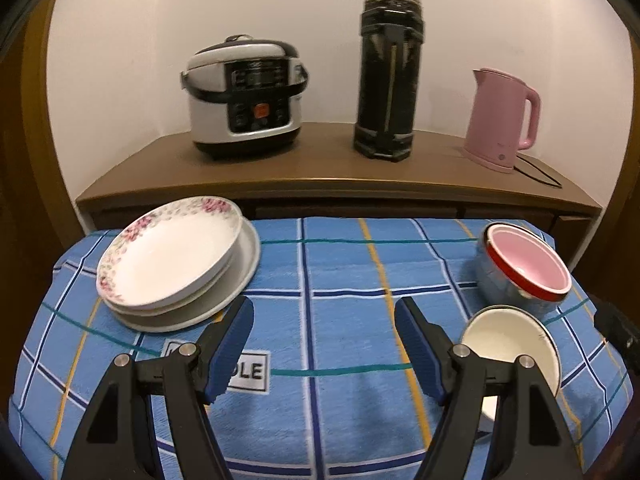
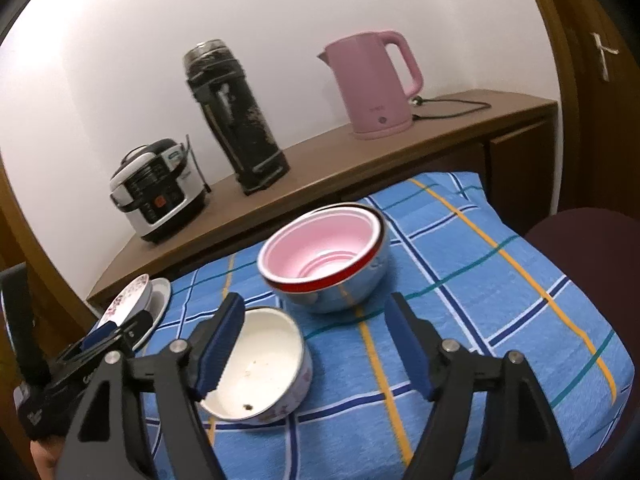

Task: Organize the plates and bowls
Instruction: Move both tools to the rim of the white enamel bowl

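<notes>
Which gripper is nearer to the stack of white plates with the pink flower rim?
Left. The left gripper is open just in front of the stack of white plates. The right gripper is open farther away, over by the white enamel bowl.

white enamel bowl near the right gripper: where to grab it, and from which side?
Pinch the rim of the white bowl, one finger inside and one outside, coming from above. It sits upright and open-topped, likely too wide to span. The right gripper is open beside it; take the rim's right side, clear of the nested bowls.
</notes>
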The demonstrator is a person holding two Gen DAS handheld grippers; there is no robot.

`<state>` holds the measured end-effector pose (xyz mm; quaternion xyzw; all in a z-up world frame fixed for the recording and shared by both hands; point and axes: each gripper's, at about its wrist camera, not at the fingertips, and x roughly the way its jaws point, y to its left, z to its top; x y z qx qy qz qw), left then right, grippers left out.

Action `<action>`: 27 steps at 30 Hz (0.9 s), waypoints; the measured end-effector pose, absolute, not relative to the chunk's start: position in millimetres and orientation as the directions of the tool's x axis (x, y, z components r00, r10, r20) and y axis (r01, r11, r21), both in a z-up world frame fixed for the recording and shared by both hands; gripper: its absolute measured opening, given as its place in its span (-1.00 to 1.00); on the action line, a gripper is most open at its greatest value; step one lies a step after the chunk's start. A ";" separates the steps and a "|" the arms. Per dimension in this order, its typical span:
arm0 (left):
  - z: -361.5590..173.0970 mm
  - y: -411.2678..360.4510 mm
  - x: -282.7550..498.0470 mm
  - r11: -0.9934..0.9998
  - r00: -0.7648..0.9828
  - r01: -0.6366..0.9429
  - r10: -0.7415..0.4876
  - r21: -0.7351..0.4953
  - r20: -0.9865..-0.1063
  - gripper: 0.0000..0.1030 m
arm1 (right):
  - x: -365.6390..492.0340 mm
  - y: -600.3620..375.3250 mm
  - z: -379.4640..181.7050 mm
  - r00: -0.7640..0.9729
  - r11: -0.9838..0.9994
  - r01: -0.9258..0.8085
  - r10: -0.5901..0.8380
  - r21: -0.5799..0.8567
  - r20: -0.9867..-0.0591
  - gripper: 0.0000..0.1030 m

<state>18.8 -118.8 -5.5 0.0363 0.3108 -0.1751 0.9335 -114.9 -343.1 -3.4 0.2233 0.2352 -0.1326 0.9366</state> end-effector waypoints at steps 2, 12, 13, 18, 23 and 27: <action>-6.9 -114.2 19.7 0.937 0.741 0.346 -0.306 -0.051 -0.598 0.45 | -112.5 -335.9 -5.4 0.849 0.877 0.340 -0.131 0.340 -0.511 0.44; -8.8 -121.6 10.0 0.894 0.679 0.435 -0.404 -0.108 -0.612 0.45 | -109.0 -310.1 -17.0 0.824 0.929 0.254 -0.061 0.269 -0.564 0.02; -9.0 -124.1 9.0 0.889 0.673 0.445 -0.414 -0.112 -0.612 0.45 | -109.1 -311.7 -18.2 0.819 0.928 0.257 -0.060 0.271 -0.570 -0.02; -12.1 -140.7 4.2 0.855 0.627 0.503 -0.463 -0.129 -0.627 0.45 | -110.5 -325.2 -24.1 0.814 0.909 0.282 -0.056 0.308 -0.578 -0.06; -18.2 -155.4 4.9 0.842 0.598 0.525 -0.470 -0.126 -0.649 0.45 | -107.6 -329.9 -29.2 0.808 0.904 0.283 -0.044 0.322 -0.588 -0.06; -23.4 -162.9 4.7 0.840 0.589 0.531 -0.462 -0.115 -0.663 0.40 | -102.4 -332.2 -35.7 0.801 0.898 0.274 -0.015 0.344 -0.598 -0.06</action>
